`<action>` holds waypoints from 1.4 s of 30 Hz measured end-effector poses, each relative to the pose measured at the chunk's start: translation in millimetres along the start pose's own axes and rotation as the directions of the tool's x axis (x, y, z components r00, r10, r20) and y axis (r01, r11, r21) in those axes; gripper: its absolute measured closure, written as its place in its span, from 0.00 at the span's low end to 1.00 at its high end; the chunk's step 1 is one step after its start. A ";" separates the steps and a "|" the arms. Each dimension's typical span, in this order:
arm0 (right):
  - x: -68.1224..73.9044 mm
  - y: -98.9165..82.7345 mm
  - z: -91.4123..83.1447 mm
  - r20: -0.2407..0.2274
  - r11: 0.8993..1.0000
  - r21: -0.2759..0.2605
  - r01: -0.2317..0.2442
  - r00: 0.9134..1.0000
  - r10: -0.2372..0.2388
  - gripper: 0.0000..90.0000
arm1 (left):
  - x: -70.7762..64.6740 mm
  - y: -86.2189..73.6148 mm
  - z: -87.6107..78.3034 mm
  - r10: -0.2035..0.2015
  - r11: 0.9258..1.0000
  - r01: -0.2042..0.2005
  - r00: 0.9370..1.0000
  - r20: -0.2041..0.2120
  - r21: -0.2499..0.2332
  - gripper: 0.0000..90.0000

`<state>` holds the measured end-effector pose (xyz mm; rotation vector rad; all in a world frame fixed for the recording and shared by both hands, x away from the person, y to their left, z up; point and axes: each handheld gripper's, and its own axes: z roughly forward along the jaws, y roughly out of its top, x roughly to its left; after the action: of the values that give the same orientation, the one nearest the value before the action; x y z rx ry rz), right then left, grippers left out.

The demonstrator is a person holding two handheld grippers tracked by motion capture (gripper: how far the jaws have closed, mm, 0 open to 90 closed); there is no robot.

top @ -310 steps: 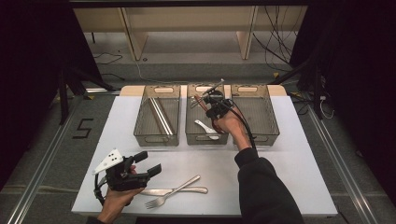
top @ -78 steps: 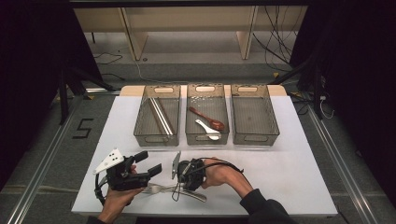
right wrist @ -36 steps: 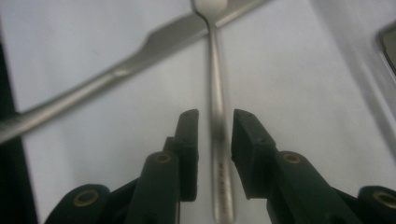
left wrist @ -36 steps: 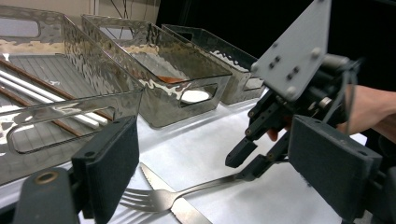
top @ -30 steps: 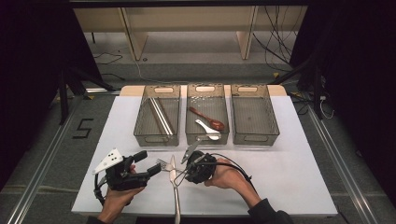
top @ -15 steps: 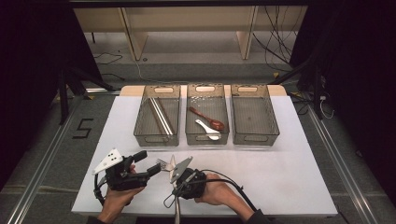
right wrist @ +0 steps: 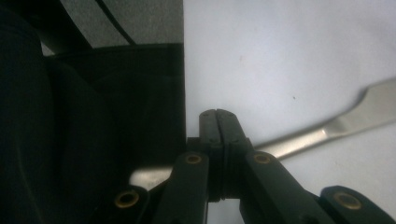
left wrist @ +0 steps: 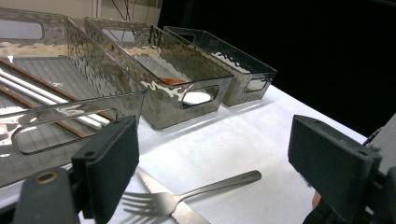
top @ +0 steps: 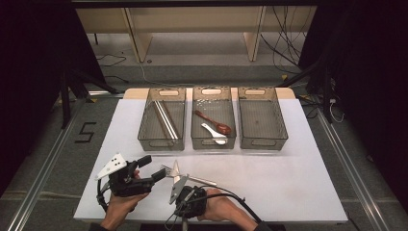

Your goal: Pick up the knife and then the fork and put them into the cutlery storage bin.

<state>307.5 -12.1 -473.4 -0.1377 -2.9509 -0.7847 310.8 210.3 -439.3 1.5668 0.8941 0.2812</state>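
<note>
The work in hand appears to be the sorting of cutlery into the three clear bins, and the table knife (right wrist: 327,133) is the piece being taken. The right gripper (right wrist: 217,116) is seen at the near edge of the white table (top: 288,183), its jaws pressed together on the knife's handle, which passes crosswise beneath their tips and runs out to one side toward the blade; an edge-of-table grip seems to have been chosen so that the flat handle can be pinched rather than scraped off the surface. The left gripper (left wrist: 210,154) is held low with its jaws spread wide and nothing between the pads; the fork (left wrist: 187,196) lies just ahead of them, its tines near one jaw and resting over the serrated blade. This gripper is probably kept ready so that the fork can be taken next. Beyond the open jaws stand the left bin (left wrist: 70,93), holding chopsticks (top: 163,120), the middle bin (left wrist: 182,74), holding a wooden spoon (top: 211,122) and a white spoon (top: 214,134), and the right bin (top: 262,118), likely reserved for metal cutlery.
</note>
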 end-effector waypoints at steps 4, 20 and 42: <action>-1.9 -5.5 -4.4 0.004 1.000 0.015 0.000 1.000 0.000 1.00 | -0.1 0.0 -0.1 0.001 1.000 -0.001 1.000 0.001 0.001 0.18; -18.8 -31.1 -26.4 0.067 0.994 0.090 -0.059 0.996 0.053 1.00 | -0.4 -0.1 0.3 0.000 1.000 0.000 1.000 0.000 0.001 0.18; -28.9 -11.2 -37.8 0.172 0.990 0.114 -0.084 0.983 0.063 0.64 | 0.1 0.1 -0.6 -0.004 1.000 0.004 1.000 -0.010 -0.009 0.18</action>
<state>337.2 -42.5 -449.3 -0.3181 -3.1200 -0.6115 310.5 210.8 -439.1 1.5569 0.9020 0.2898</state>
